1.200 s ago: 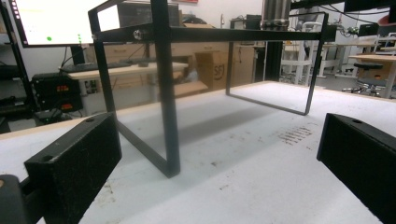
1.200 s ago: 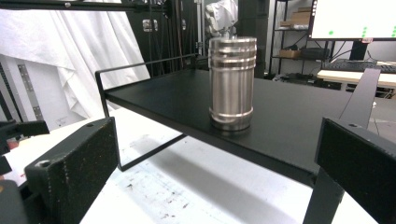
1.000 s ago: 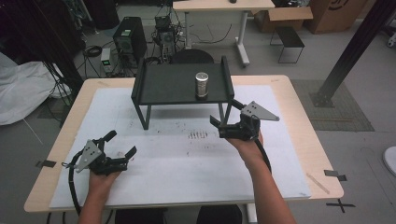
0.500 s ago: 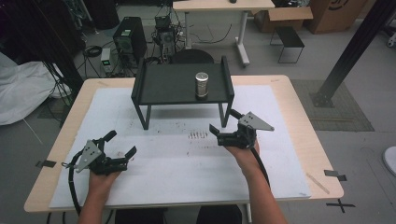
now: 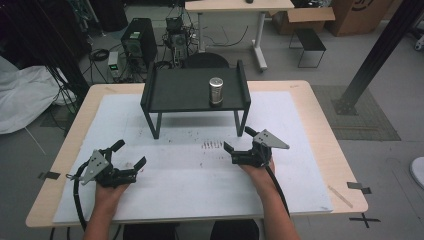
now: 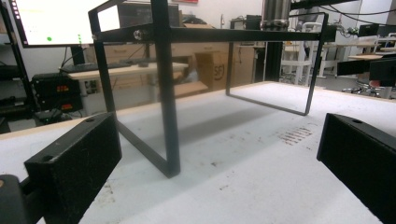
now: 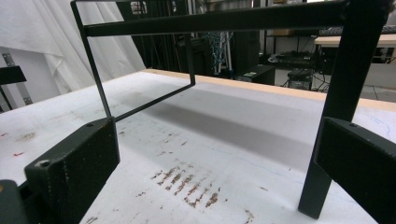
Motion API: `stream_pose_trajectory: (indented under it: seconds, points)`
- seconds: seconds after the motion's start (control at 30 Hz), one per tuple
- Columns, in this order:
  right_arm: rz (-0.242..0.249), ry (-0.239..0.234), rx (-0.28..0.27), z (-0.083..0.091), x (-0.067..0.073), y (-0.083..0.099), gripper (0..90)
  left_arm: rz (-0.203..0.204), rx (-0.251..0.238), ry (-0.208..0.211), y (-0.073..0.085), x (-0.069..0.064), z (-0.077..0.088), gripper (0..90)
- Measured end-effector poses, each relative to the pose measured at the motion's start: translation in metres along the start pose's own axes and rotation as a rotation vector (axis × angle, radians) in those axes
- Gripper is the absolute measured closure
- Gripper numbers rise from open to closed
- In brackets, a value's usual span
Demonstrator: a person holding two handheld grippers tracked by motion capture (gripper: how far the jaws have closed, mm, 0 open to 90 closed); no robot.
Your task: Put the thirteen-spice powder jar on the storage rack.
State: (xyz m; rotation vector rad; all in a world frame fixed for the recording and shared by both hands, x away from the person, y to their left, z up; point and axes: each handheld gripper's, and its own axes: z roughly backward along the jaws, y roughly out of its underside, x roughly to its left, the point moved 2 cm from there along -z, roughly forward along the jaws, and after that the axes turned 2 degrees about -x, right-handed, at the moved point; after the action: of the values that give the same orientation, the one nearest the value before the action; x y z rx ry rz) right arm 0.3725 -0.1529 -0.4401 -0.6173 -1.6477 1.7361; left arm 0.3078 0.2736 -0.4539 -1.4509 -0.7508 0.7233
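Note:
A black metal stand [image 5: 185,95] sits at the back middle of the white mat, with a small metal can [image 5: 216,90] upright on its right half. My left gripper [image 5: 130,154] rests near the front left of the mat, open and holding nothing. In the left gripper view, its wide-apart jaws [image 6: 218,135] face the stand's near leg [image 6: 166,93], and the can [image 6: 275,11] shows at the top. My right gripper [image 5: 238,139] lies just in front of the stand's right leg, open and holding nothing. The right gripper view [image 7: 215,140] has that leg [image 7: 343,93] close on the right.
The white mat [image 5: 300,165] covers most of a wooden table [image 5: 340,150]. Brown scuff marks [image 5: 212,145] lie on the mat between the grippers and the stand. Computers, cables and another desk stand on the floor beyond the far edge.
My right gripper has drawn back from the stand toward the near edge and dropped lower, still open. The left gripper and the can have not moved.

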Motion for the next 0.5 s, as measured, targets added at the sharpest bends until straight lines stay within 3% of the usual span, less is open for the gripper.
stream_pose_trajectory:
  seconds: [0.5]
  points:
    - [-0.013, -0.002, 0.003, 0.0, 0.002, 0.012, 0.0, 0.0, 0.0, 0.0, 0.0, 0.0, 0.0, 0.3]
